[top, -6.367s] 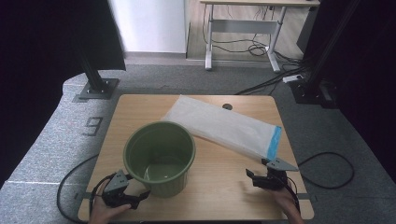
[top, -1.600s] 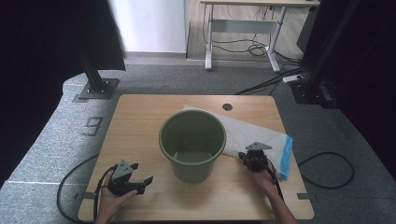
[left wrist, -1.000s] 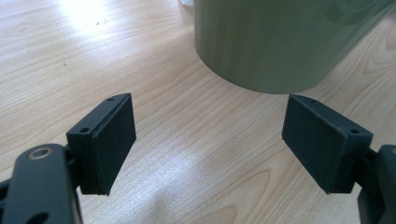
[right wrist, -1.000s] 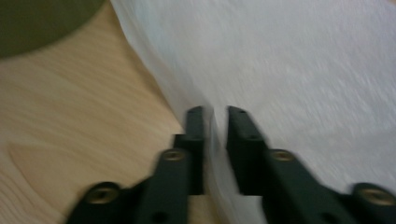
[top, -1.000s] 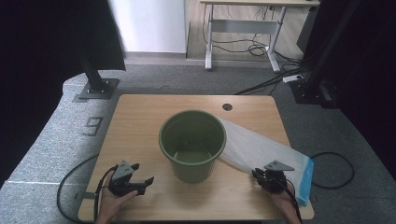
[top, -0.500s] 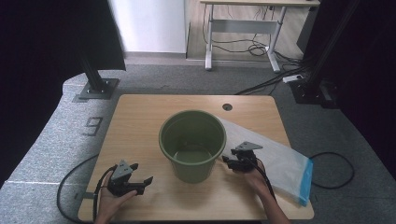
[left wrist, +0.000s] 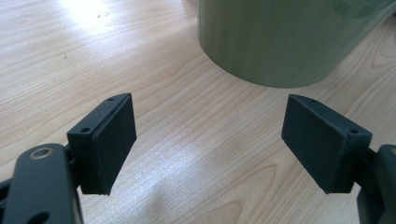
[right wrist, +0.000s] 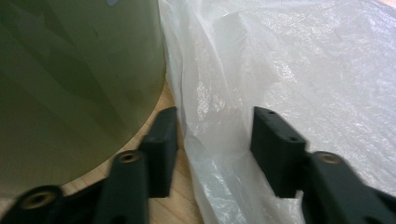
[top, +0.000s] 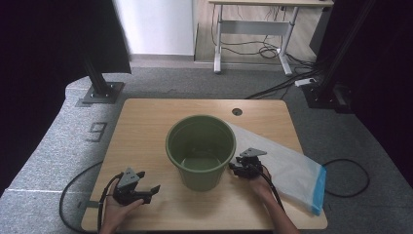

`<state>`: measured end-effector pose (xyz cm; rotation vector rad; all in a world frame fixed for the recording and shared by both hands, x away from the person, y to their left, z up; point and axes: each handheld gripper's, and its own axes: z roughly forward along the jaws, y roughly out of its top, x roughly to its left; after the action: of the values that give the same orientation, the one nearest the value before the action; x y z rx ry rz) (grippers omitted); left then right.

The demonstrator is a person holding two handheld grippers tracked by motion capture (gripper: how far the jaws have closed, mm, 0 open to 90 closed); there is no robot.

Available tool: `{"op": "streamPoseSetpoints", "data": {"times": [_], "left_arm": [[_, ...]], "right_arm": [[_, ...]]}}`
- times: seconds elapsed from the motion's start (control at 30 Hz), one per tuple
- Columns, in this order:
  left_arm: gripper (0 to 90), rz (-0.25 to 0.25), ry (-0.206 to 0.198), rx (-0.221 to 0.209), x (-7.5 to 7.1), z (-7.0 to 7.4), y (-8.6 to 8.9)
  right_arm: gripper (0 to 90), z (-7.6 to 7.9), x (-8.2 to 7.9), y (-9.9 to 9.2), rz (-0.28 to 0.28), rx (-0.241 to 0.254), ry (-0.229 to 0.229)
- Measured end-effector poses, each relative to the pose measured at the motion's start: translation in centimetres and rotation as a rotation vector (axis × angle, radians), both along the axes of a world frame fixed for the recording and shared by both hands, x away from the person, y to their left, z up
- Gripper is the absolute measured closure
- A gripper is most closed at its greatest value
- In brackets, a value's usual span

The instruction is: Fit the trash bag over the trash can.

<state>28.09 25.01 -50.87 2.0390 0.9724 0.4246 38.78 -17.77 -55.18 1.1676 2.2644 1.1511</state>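
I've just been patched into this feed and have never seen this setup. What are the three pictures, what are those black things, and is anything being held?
No robot here: a person holds a hand-held gripper in each hand. The high view looks down on the light wooden table; the other two pictures come from cameras riding on each gripper. In the middle stands a round green plastic bucket. Beside it lies a clear plastic bag with a blue edge. The left gripper rests near the bucket, jaws wide open over bare wood. The right gripper is right beside the bucket; its jaws have just been closing with a fold of the bag between them, not yet pinching it as far as I can see.
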Motion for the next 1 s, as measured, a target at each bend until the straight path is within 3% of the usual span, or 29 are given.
{"op": "streamPoseSetpoints", "data": {"times": [0.03,0.1,0.2,0.27,0.33,0.37,0.47,0.67,0.73,0.77,0.8,0.83,0.87,1.0], "left_arm": [[17.9,-0.001,0.001,0.001,0.0,0.0,0.0],[17.9,-0.002,0.002,0.002,0.0,0.0,-0.1],[18.3,-0.004,0.003,0.005,0.0,-0.1,-0.2],[18.4,-0.007,0.003,0.006,-0.1,-0.1,-0.2],[18.5,-0.008,0.002,0.006,-0.1,-0.1,-0.2],[18.5,-0.006,0.001,0.004,-0.1,-0.1,-0.1],[18.5,-0.005,0.000,0.001,-0.1,0.0,-0.1],[18.5,0.003,-0.006,-0.006,-0.3,0.1,0.4],[18.5,0.008,-0.005,-0.012,-0.3,0.1,0.5],[18.5,0.008,-0.005,-0.012,-0.3,0.1,0.5],[18.5,0.008,-0.005,-0.012,-0.3,0.1,0.5],[18.5,0.006,-0.005,-0.011,-0.3,0.1,0.4],[18.5,0.004,-0.005,-0.009,-0.3,0.1,0.4],[18.5,0.003,-0.002,-0.002,-0.2,0.0,0.4]], "right_arm": [[67.0,0.0,0.0,0.0,0.001,-0.007,0.013],[71.2,0.0,0.0,-0.1,0.000,-0.010,0.015],[85.4,0.3,-0.5,-0.2,-0.010,-0.028,0.041],[87.0,0.3,-0.8,-0.4,-0.005,-0.028,0.040],[87.8,0.3,-1.8,-0.7,0.001,-0.034,0.041],[87.9,0.3,-3.1,-1.4,0.002,-0.031,0.051],[87.9,0.5,-4.0,-2.1,-0.006,-0.029,0.057],[87.6,0.8,-6.4,-4.4,-0.023,0.013,0.069],[84.9,0.9,-6.7,-4.6,-0.013,0.020,0.062],[76.6,1.0,-6.6,-4.5,0.009,0.025,0.053],[76.6,1.0,-6.6,-4.5,0.009,0.025,0.053],[63.7,1.1,-6.4,-4.0,0.026,0.023,0.044],[63.7,1.1,-6.4,-4.0,0.026,0.023,0.044],[44.0,1.4,-4.6,-2.0,0.035,0.013,0.008]]}}
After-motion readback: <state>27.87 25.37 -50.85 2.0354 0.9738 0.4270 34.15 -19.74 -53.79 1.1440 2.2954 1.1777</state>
